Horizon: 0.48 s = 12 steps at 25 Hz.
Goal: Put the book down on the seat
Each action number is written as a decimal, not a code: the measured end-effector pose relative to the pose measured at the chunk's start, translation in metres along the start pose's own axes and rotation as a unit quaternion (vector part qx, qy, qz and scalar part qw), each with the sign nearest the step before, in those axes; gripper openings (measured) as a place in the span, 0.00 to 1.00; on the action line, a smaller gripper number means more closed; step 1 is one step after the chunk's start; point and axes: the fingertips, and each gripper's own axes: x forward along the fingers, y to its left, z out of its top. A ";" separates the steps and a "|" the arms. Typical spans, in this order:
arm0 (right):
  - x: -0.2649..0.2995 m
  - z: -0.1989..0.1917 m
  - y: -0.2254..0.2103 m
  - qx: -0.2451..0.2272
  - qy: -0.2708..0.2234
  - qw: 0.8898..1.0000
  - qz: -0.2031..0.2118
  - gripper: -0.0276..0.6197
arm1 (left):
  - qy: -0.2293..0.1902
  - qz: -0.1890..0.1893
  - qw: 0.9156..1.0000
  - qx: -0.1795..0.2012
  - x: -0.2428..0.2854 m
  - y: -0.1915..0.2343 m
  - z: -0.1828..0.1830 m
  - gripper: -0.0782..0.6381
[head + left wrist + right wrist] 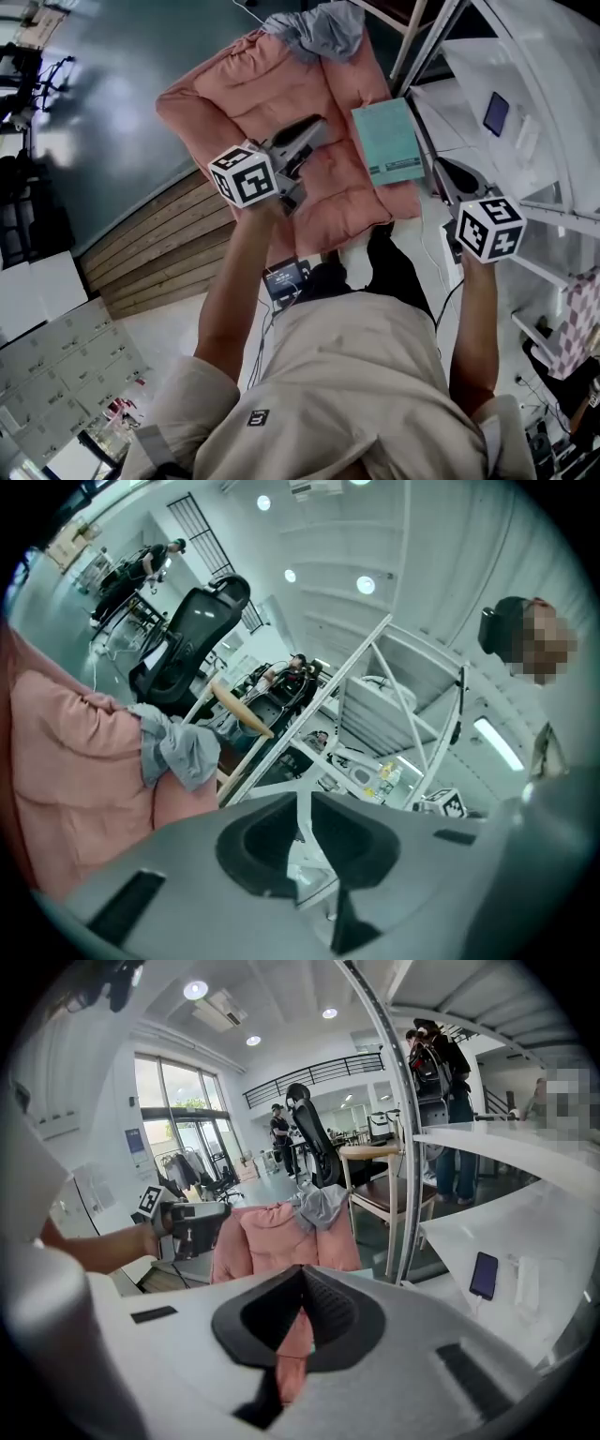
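Teal book [387, 141] lies flat on pink seat [272, 94].

Beige shirt [366, 375], black trousers [394, 272]

Open-plan office-lab floor: black office chair [314, 1143] far centre, glazed doors [178, 1138] far left, white shelving rack [375, 682], white desk [525, 1232] with phone [485, 1275] right, recessed ceiling lights [195, 990], person [452, 1091] standing beyond.

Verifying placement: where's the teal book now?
Head view, right of centre: the teal book lies flat on the right part of the pink seat, below the grey cloth and next to the white rack post.
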 end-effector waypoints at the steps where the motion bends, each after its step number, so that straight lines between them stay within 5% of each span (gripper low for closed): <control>1: -0.004 0.003 0.004 -0.002 -0.002 1.000 -0.001 0.03 | -0.004 -0.006 1.000 0.014 -0.006 -0.010 0.009 0.16; 12: -0.036 0.019 0.037 -0.017 -0.017 1.000 -0.008 0.03 | 0.014 -0.018 0.989 0.148 -0.075 -0.077 0.049 0.13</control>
